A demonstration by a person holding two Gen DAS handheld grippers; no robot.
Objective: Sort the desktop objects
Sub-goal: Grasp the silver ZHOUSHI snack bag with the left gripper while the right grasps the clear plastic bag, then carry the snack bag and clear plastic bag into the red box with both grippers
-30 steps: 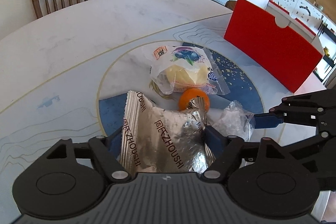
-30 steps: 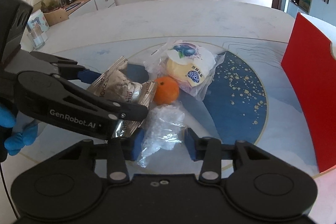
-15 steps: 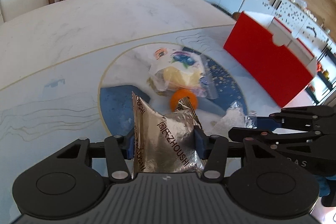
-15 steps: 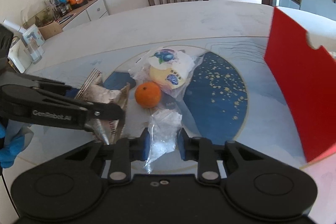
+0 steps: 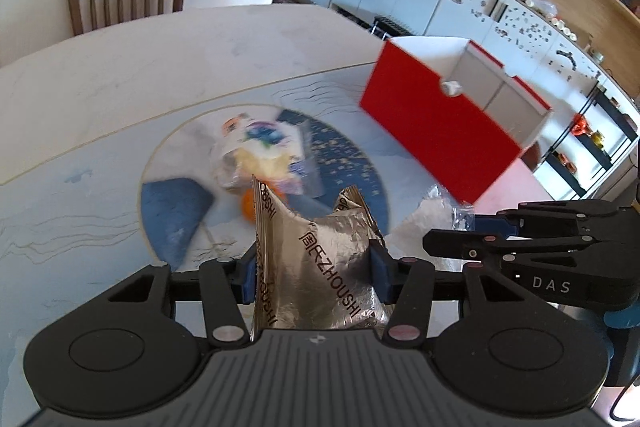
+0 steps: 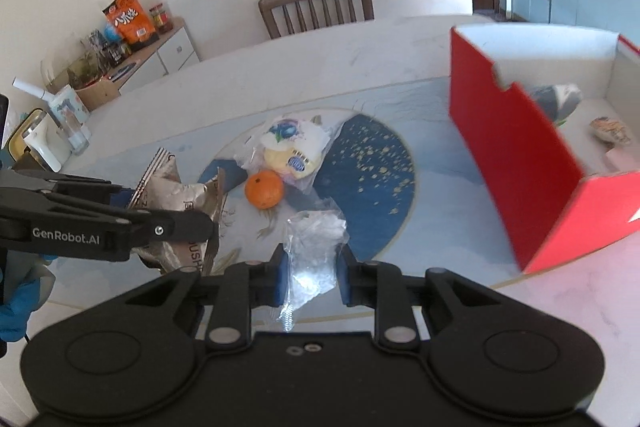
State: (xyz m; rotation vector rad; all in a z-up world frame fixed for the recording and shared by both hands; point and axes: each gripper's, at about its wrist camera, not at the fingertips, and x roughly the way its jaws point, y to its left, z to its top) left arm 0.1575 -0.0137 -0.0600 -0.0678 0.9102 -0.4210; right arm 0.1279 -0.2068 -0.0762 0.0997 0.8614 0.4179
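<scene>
The left gripper (image 5: 312, 267) clamps a crinkled silver foil packet (image 5: 320, 259); the right gripper (image 6: 312, 267) pinches a thin clear plastic bag (image 6: 314, 243), which may slip out.

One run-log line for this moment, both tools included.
left tool: shut on silver snack bag | right tool: shut on clear plastic bag | orange: on table | red box: open

Legible markings:
- Silver foil packet (image 5: 320, 267): "ZHOUSHI" in dark capitals after Chinese characters, printed across its face and again along its left edge.
- Left gripper (image 6: 108, 223), side of its arm: "GenRobot.AI" in white.
- Right gripper (image 5: 552, 251), side of its arm: "DAS" in white.
- Orange snack bag (image 6: 129, 17) on the sideboard: white Chinese characters, not readable.
</scene>
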